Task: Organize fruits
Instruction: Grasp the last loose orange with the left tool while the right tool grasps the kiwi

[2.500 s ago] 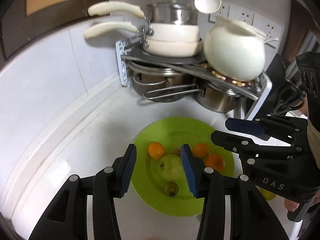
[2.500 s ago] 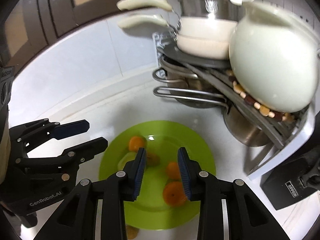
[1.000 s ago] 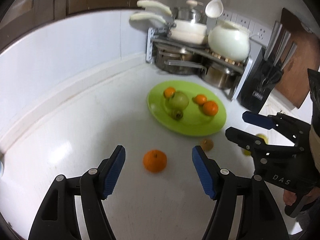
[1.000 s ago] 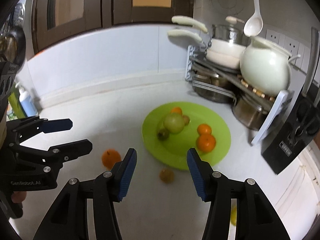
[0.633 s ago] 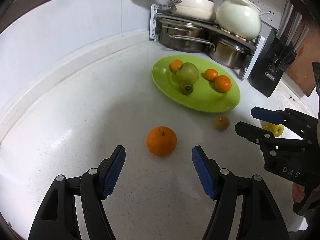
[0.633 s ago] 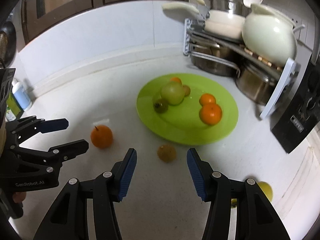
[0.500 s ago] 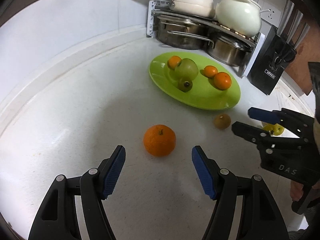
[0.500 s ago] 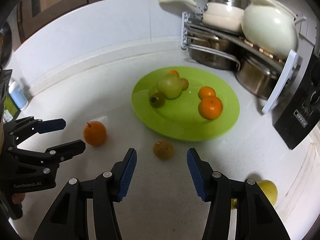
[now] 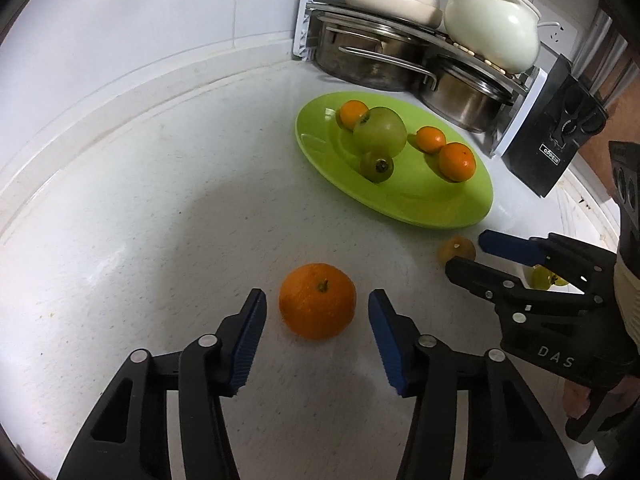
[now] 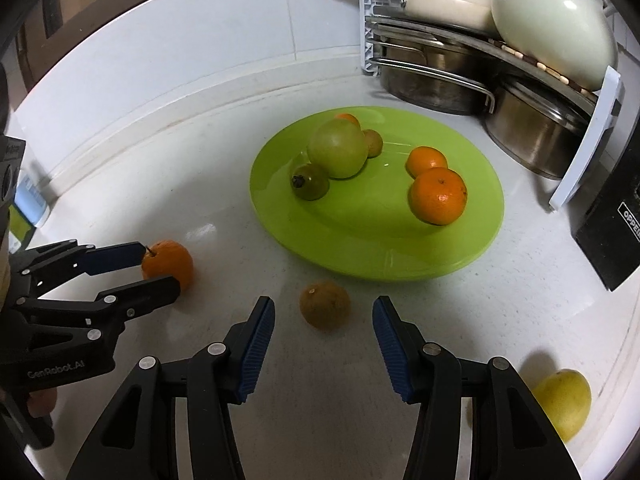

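Observation:
A green plate (image 9: 472,208) (image 10: 472,240) on the white counter holds several fruits: oranges, a large green apple (image 9: 380,131) (image 10: 338,148) and a small green fruit. A loose orange (image 9: 317,300) (image 10: 170,263) lies on the counter between the open fingers of my left gripper (image 9: 317,308) (image 10: 154,265), not gripped. A small brownish fruit (image 10: 325,304) (image 9: 456,249) lies just ahead of my open right gripper (image 10: 323,320) (image 9: 466,254). A yellow fruit (image 10: 564,400) (image 9: 546,277) lies at the right, partly hidden.
A rack (image 9: 304,24) with steel pots, white pans and a white kettle (image 9: 492,36) stands behind the plate. A black knife block (image 9: 556,144) stands at the right. The tiled wall curves along the left. A bottle (image 10: 28,200) stands far left.
Both grippers have moved down and forward toward the counter. The loose orange now sits between the left fingers, and the brownish fruit is closer to the right gripper's fingers.

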`<state>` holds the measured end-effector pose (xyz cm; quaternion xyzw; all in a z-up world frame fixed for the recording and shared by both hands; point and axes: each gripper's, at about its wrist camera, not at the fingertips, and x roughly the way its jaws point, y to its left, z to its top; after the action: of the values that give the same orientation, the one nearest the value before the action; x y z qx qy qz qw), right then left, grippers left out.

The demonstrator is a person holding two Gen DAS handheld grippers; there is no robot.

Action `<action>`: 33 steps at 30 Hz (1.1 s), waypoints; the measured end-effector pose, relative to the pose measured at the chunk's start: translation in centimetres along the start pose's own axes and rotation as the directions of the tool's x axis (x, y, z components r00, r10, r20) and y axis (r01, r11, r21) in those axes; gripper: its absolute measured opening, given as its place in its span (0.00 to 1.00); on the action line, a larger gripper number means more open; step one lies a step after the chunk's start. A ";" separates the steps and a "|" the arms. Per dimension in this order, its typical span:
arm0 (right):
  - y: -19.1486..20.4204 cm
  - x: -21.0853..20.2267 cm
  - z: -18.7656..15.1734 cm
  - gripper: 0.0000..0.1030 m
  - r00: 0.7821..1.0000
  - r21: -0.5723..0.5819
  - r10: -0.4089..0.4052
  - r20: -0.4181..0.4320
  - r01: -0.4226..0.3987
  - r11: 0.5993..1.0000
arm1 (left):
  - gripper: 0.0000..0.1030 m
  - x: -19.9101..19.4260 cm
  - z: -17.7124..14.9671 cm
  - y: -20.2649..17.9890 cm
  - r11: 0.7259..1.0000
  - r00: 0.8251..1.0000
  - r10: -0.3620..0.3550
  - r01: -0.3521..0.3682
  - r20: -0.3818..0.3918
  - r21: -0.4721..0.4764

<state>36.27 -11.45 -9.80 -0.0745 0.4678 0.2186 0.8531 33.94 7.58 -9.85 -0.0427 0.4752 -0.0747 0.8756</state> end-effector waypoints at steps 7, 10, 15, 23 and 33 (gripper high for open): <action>-0.2 1.0 0.1 0.37 1.000 0.004 0.003 -0.016 -0.003 1.000 | 0.40 0.4 0.2 -0.2 1.000 1.000 0.007 -0.007 -0.003 0.005; -0.2 1.3 0.2 0.30 1.000 0.002 0.003 -0.025 -0.003 1.000 | 0.40 0.4 0.1 -0.2 1.000 1.000 0.011 -0.011 -0.001 0.007; -0.1 1.3 0.2 0.29 1.000 -0.002 0.000 -0.021 0.000 1.000 | 0.40 0.3 0.0 -0.5 1.000 1.000 0.017 -0.017 0.002 0.017; 0.0 0.6 0.4 0.29 1.000 -0.001 0.007 -0.007 -0.007 1.000 | 0.39 0.0 -0.1 -0.7 1.000 1.000 0.010 -0.010 0.016 0.023; 0.2 -1.7 0.4 0.29 0.999 -0.008 0.011 0.040 -0.011 1.000 | 0.39 -1.9 0.4 -1.4 0.999 0.998 0.006 -0.009 0.066 0.043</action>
<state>35.68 -11.61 -8.12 -0.0708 0.4504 0.2263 0.8608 33.13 6.49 -7.82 -0.0245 0.4447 -0.0802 0.8918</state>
